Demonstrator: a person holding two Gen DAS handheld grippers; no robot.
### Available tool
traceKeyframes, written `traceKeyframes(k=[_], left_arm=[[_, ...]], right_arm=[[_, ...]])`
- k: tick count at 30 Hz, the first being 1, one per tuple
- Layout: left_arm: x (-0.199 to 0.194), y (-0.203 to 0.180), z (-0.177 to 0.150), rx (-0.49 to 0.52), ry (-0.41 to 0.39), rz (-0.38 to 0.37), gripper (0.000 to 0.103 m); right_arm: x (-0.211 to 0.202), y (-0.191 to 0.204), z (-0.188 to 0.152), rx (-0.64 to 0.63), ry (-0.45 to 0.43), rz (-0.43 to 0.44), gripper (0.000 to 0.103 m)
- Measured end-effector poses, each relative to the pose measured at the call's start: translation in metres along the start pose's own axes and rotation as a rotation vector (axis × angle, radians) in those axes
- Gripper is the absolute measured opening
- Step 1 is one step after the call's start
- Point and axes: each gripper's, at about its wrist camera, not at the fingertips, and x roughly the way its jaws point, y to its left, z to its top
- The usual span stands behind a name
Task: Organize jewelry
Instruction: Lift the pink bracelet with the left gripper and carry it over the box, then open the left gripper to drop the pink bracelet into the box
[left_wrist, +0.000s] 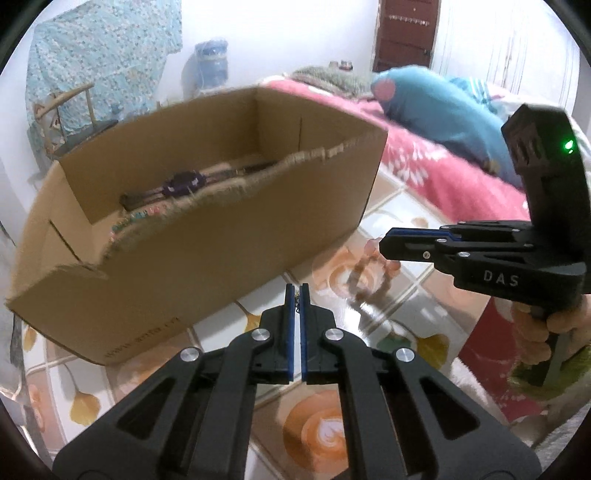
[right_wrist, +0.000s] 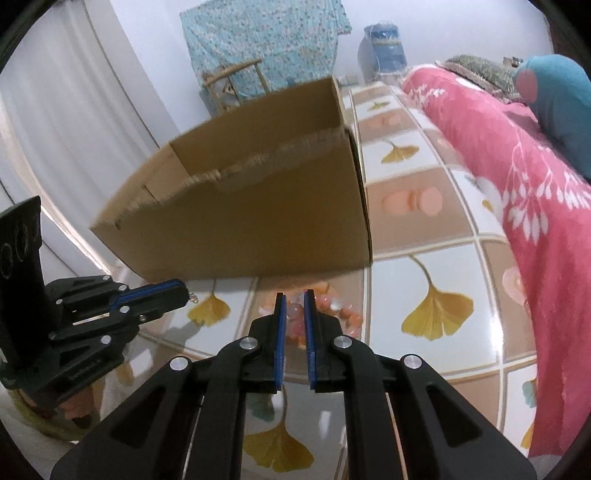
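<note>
jewelry: left tongs pinched shut on small beaded bit, right tongs nearly shut on orange bead bracelet, both just off tiled floor beside cardboard box. step looks like carry; next, lift over torn rim, drop inside with other pieces.

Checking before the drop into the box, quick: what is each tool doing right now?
Left tool: closed on a thin beaded chain.
Right tool: closed on a pink bead bracelet.
</note>
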Motion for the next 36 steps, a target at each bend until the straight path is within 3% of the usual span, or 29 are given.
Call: traceKeyframes(k=[12, 18, 21, 28, 32, 36], left_arm=[[-0.073, 0.014, 0.035, -0.016, -0.185, -0.071, 0.002], [-0.1, 0.037, 0.058, 0.014, -0.248, -0.004, 0.002], [-0.096, 0.061, 0.07, -0.013, -0.209, -0.005, 0.002], [-0.036, 0.126, 0.078, -0.101, 0.061, -0.032, 0.002], [-0.004, 0.141, 0.075, -0.078, 0.174, -0.007, 0.002], [0.01, 0.143, 0.075, -0.053, 0.233, 0.012, 0.002]], right_arm=[[-0.048, 0.02, 0.038, -0.07, -0.131, 0.043, 0.01], [-0.072, 0.038, 0.075, -0.163, -0.22, 0.077, 0.01], [-0.075, 0.046, 0.095, -0.202, -0.237, 0.112, 0.01], [-0.035, 0.046, 0.142, -0.212, -0.15, 0.188, 0.01], [-0.004, 0.04, 0.152, -0.192, -0.072, 0.211, 0.01], [0.021, 0.035, 0.158, -0.186, -0.019, 0.209, 0.01]])
